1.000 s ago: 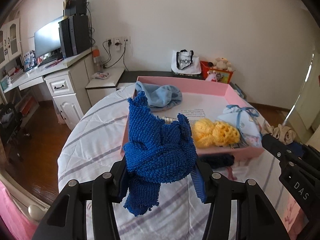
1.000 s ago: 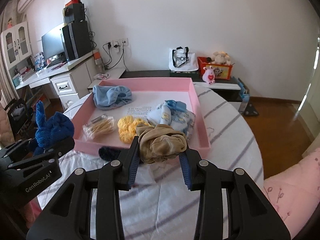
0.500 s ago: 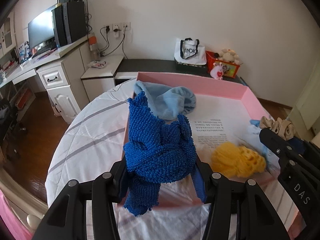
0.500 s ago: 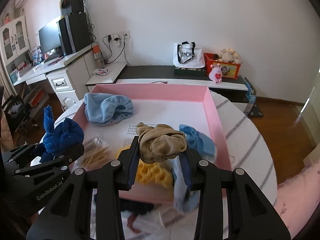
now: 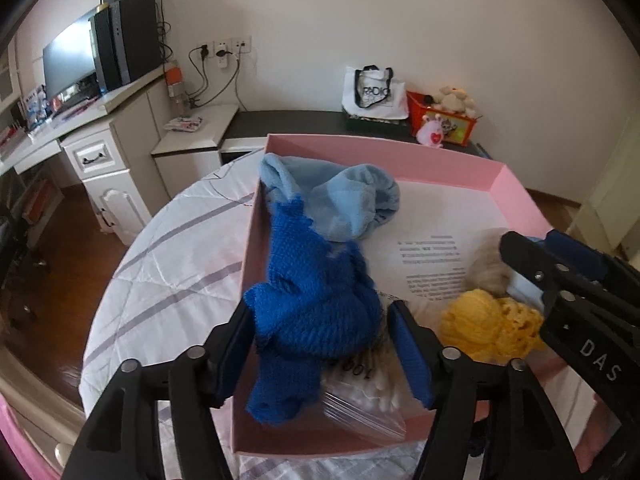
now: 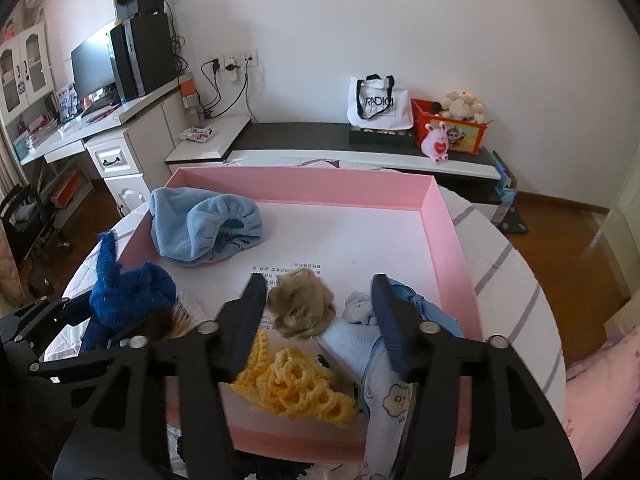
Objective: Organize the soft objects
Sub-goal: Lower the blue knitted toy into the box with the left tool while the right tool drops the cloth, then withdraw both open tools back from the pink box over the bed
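A pink tray (image 5: 384, 151) (image 6: 304, 188) sits on a round table with a striped white cloth. My left gripper (image 5: 320, 340) stands open over the tray's left front corner with the dark blue knitted cloth (image 5: 316, 300) between its spread fingers, slipping down; it also shows in the right wrist view (image 6: 128, 292). My right gripper (image 6: 320, 316) is open over the tray; the tan scrunchie (image 6: 302, 304) lies loose on the tray floor between its fingers. A light blue cap (image 6: 204, 228), a yellow crochet piece (image 6: 296, 388) and a pale blue printed cloth (image 6: 384, 384) lie in the tray.
A clear bag of cotton swabs (image 5: 368, 396) lies under the blue cloth. A desk with a monitor (image 6: 96, 64) stands at the left. A low dark shelf (image 6: 360, 140) holds a tote bag (image 6: 378, 100) and a toy box (image 6: 450, 126). A dark item lies in front of the tray.
Both grippers moved forward over the tray and opened. The tan scrunchie dropped from the right gripper onto the tray floor. The left fingers spread and the blue cloth sags down.
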